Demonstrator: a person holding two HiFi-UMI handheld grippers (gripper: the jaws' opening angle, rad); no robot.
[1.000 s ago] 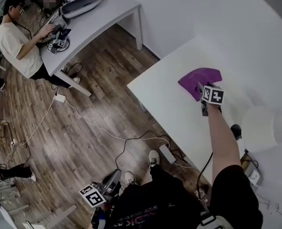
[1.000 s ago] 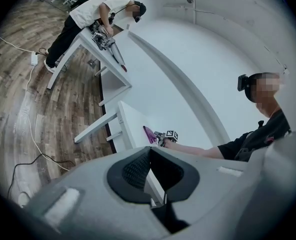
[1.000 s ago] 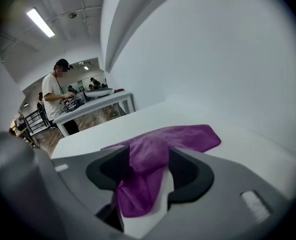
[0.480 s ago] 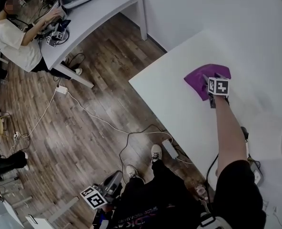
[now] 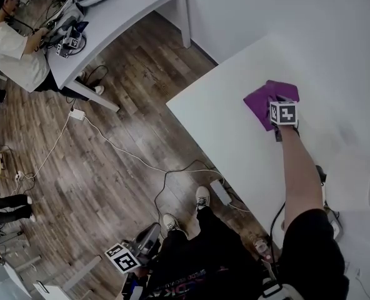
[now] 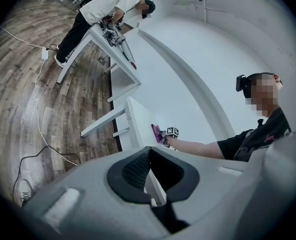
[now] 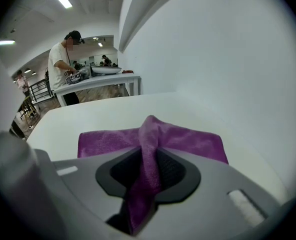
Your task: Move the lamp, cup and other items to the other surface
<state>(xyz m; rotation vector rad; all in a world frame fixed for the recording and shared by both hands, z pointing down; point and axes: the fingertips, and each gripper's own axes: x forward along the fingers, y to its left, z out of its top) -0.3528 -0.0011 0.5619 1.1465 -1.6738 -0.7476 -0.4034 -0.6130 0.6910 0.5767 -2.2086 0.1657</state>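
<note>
Head view first: how does the right arm [image 5: 297, 167] sit?

Stretched straight out over the white table [image 5: 216, 130], with the right gripper [image 5: 276, 107] tipped down onto the purple cloth [image 5: 260, 100]. The cloth lies well in from the table's near edge, bunched up right at the gripper's tip. The lamp [image 5: 354, 181], a pale shade, stands off beyond that arm, apart from the cloth.

And the left?

The left gripper [image 5: 147, 235] hangs low by the person's legs, over the wooden floor [image 5: 110, 167], well away from the table top.

Left gripper view, then?

It looks out across the room, only slightly downward. Its jaws stand a little apart with nothing between them, and a table leg shows through the gap. Far off, the cloth and the other gripper appear small on the table top.

Right gripper view?

That one is plain. The jaws have just been closing, and they pinch a fold of the cloth between the pads. The fold rises as a ridge out of the jaws, and the remaining cloth spreads flat on the table ahead, to both sides.

Anyone else about?

A person [image 5: 10, 39] bends over the other table [image 5: 135, 5] across the room.
</note>
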